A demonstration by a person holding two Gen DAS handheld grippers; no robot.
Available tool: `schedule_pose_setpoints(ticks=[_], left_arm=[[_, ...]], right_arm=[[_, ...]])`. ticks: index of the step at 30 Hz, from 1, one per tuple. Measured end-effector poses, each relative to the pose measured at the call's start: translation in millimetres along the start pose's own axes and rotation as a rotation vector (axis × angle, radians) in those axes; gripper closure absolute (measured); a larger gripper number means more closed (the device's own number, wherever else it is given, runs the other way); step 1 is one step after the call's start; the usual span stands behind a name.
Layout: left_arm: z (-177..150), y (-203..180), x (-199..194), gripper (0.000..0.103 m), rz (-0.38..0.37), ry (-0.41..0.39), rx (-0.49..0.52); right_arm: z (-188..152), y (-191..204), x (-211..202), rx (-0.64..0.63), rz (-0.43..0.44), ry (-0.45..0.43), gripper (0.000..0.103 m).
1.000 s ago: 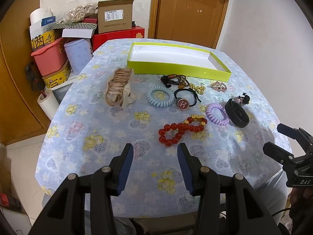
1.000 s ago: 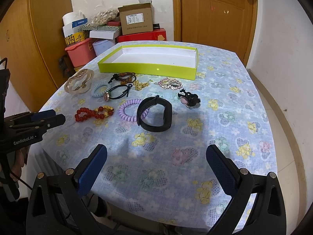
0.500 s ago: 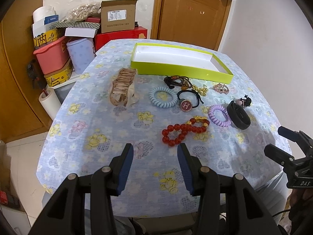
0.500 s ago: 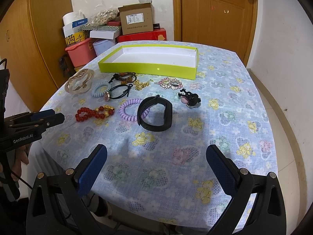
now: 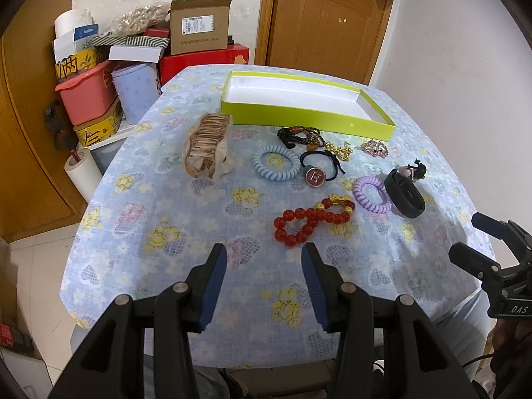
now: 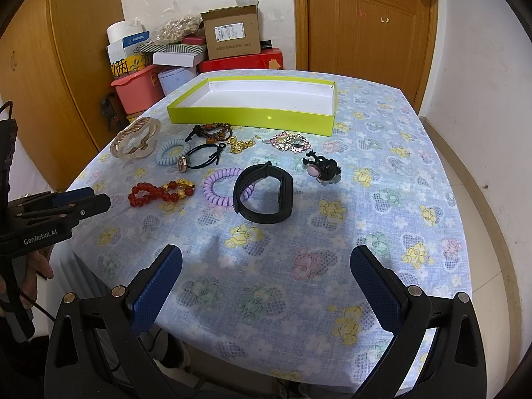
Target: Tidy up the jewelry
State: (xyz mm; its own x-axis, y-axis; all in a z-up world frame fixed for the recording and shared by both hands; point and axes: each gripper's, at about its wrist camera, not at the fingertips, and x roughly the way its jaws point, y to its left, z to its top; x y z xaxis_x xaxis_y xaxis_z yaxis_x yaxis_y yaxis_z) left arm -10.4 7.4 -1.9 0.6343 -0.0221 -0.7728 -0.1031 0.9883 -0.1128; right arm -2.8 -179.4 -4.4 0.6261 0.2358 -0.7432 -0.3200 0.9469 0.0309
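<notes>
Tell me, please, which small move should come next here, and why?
Probably ease the right hand-held gripper forward over the black wristband. Its jaws are open and empty, the wristband lies nearest ahead of it, and the green tray holds nothing yet.

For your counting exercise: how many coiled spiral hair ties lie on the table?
2. The blue spiral tie lies beside the tan hair claw; the purple spiral tie touches the black wristband. None seems hidden.

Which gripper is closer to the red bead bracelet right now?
Left. The left gripper hovers open just short of the red bead bracelet; the right gripper sits farther off, facing the black band.
</notes>
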Motion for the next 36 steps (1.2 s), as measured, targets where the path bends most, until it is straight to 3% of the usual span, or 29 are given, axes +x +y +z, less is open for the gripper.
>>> schedule_pose_setpoints(ticks=[36], left_arm=[[0.6, 1.4, 12.2, 0.054, 0.007, 0.027, 0.002]], right_arm=[[2.7, -0.3, 8.8, 0.009, 0.026, 0.000, 0.002]])
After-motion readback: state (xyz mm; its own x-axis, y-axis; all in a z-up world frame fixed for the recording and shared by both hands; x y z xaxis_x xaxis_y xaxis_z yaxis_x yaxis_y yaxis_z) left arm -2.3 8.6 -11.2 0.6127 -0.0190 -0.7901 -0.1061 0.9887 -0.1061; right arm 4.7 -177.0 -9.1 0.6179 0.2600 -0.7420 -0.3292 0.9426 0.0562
